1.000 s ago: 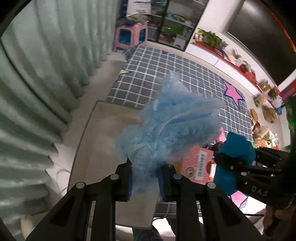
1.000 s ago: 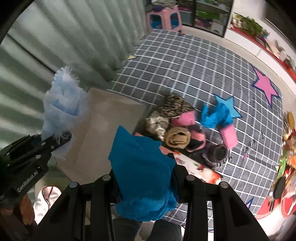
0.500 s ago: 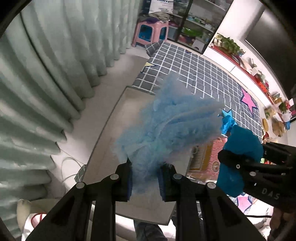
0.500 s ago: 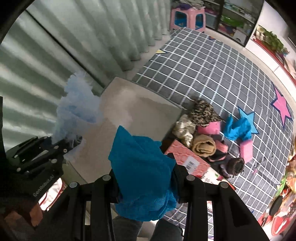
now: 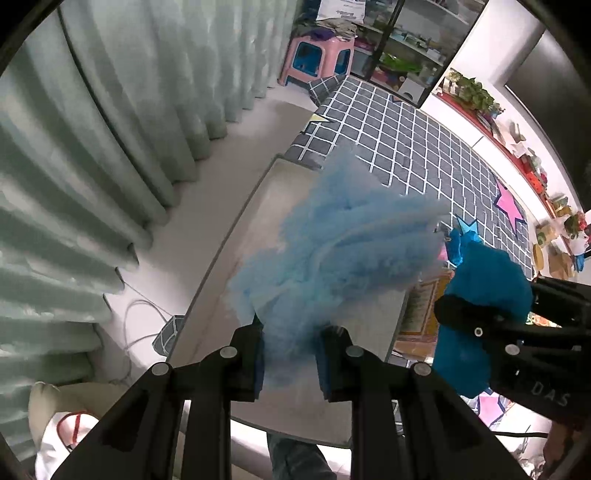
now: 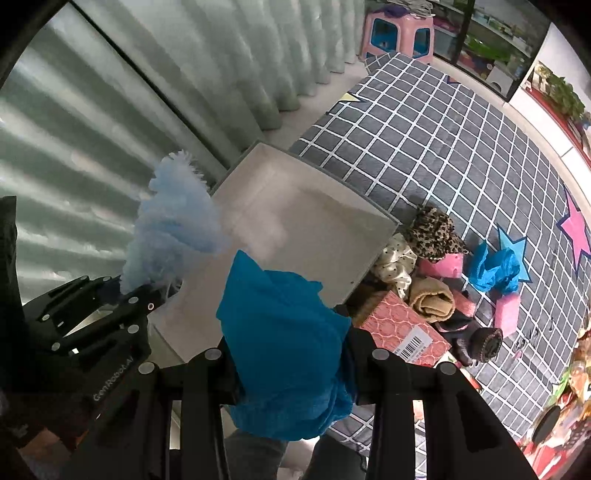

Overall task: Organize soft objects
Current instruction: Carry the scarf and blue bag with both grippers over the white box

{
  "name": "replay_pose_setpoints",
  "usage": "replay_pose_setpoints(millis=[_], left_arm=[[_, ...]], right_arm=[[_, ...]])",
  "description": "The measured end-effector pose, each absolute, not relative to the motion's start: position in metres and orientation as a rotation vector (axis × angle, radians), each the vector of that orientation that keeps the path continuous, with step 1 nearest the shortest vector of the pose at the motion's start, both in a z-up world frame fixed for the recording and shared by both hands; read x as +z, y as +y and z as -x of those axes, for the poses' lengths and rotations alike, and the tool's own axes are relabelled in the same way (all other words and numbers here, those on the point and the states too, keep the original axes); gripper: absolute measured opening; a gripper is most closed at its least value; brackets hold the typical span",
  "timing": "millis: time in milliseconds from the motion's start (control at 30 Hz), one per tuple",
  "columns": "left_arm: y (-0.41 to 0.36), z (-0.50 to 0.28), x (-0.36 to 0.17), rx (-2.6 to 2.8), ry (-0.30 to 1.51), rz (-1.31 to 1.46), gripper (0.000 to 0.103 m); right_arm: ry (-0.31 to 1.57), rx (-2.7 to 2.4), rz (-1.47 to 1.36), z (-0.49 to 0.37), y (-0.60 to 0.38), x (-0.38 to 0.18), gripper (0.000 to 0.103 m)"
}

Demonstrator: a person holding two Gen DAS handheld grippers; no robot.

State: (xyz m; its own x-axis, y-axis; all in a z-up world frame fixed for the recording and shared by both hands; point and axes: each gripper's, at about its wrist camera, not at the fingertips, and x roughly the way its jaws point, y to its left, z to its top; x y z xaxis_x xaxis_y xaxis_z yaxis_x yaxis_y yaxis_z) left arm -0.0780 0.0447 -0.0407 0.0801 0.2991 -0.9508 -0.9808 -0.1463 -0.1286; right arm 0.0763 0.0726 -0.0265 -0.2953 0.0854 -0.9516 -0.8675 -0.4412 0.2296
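Grippers both loaded over the grey bin (image 6: 295,206): left gripper (image 5: 291,354) clamps pale fluff (image 5: 340,247), right gripper (image 6: 291,354) clamps teal cloth (image 6: 284,332). Best lower well inside before parting fingers.

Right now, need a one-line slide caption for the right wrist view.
Right gripper clamps a teal cloth above the grey bin; left gripper alongside holds a fluffy light-blue item.

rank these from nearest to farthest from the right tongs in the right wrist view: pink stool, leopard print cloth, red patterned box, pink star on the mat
1. red patterned box, just right of the right tongs, which grip the teal cloth.
2. leopard print cloth, farther up and right, at the grey bin's corner.
3. pink star, out at the right edge of the mat.
4. pink stool, far off at the top.
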Motion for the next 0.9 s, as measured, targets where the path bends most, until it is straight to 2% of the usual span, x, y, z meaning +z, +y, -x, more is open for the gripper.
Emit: replay_pose_setpoints(millis=[900], left_arm=[[0.067,0.078,-0.057,1.367,0.868,1.175,0.025]], right_arm=[[1.093,1.787,1.272,-0.071,0.098,-0.04,0.04]])
